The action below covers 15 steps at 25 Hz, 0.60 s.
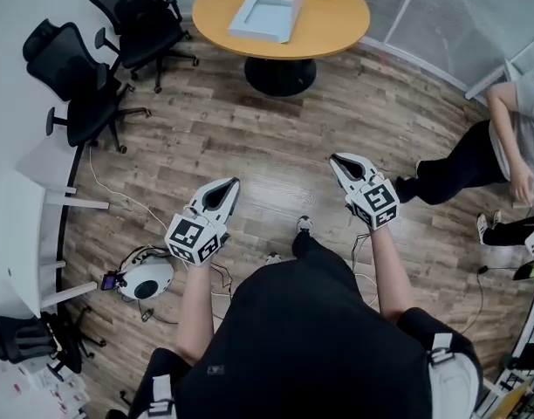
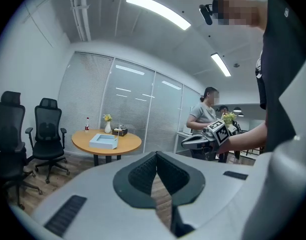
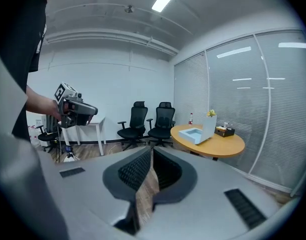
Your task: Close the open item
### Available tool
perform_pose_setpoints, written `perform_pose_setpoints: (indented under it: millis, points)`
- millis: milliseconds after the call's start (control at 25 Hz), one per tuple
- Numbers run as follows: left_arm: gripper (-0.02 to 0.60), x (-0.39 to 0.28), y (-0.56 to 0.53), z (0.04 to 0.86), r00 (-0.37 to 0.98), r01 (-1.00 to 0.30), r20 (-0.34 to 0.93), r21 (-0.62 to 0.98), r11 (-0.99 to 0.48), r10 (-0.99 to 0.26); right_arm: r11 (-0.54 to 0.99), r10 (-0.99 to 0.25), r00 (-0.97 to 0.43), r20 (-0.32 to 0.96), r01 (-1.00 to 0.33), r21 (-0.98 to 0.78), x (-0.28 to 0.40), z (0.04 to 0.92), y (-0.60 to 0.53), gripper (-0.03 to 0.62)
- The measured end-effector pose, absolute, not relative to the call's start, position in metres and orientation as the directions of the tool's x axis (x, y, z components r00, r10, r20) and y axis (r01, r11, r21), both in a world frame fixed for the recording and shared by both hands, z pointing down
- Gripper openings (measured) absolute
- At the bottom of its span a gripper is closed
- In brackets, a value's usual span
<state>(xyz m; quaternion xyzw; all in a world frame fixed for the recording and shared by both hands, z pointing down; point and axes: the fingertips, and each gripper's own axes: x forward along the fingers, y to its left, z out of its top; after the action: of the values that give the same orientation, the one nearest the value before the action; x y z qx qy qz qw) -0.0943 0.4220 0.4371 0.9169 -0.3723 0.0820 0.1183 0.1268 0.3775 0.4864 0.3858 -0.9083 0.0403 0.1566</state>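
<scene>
The open box [image 1: 265,17] is sitting on the round table [image 1: 337,26] at 12 o'clock, lid upright. The left gripper view is showing a flower vase [image 2: 107,125] beyond it, which the head view is cropping. The left gripper [image 1: 232,184] and right gripper [image 1: 335,157] are keeping their jaws closed, gripping nothing.

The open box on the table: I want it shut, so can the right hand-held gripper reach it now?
Probably not yet: a stretch of floor separates the right hand-held gripper from the box on the table. Nothing blocks the path; stepping closer should do.
</scene>
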Motion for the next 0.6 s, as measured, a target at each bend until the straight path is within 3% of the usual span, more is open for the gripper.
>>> perform_pose_setpoints:
  millis: [600]
  points:
    - [0.006,-0.038,0.362,0.440,0.646,-0.761,0.260,0.146,-0.632,-0.718,0.752,-0.635,-0.711,0.303,-0.659,0.029,0.179,0.494,0.294,0.011]
